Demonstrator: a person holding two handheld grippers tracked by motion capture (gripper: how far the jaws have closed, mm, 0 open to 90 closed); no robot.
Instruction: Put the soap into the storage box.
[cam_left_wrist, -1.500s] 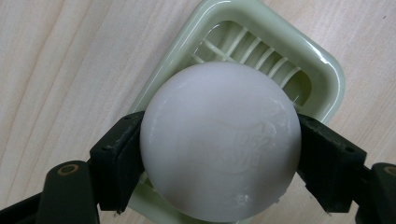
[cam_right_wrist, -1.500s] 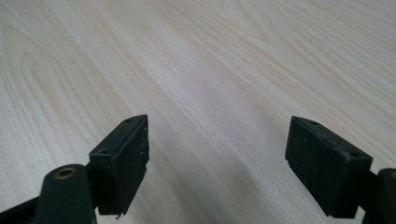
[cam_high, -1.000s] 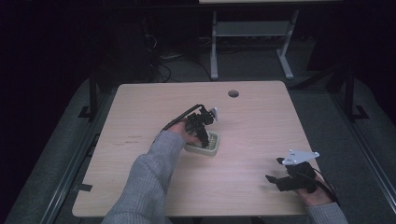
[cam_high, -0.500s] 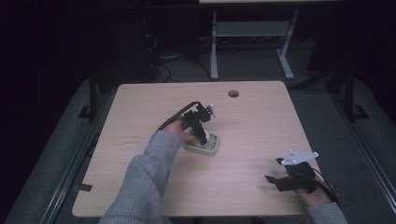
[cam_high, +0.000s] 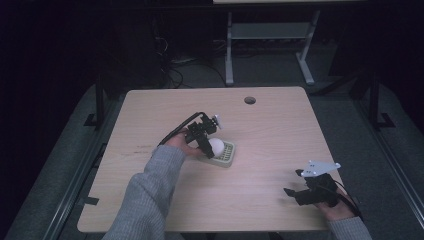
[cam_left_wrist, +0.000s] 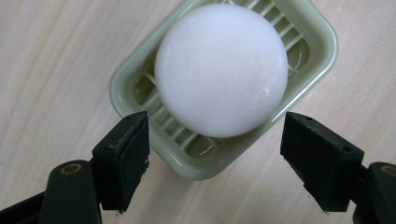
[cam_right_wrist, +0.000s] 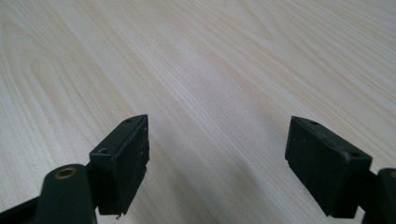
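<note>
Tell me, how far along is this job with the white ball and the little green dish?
The white ball already sits in the green dish. In hand: the left gripper hangs over it, jaws open and not touching. Left: either closing on the ball or backing away; I cannot tell which. The right gripper waits open near the table's corner.

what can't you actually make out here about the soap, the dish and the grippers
- Underside of the white round soap and the ribs of the green dish beneath it: hidden by the soap, left gripper view.
- The dish's top corner: cut off by the frame edge, left gripper view.
- The left gripper jaw gap: too small and dark, high view.
- The right gripper jaws: dark and small, high view.
</note>
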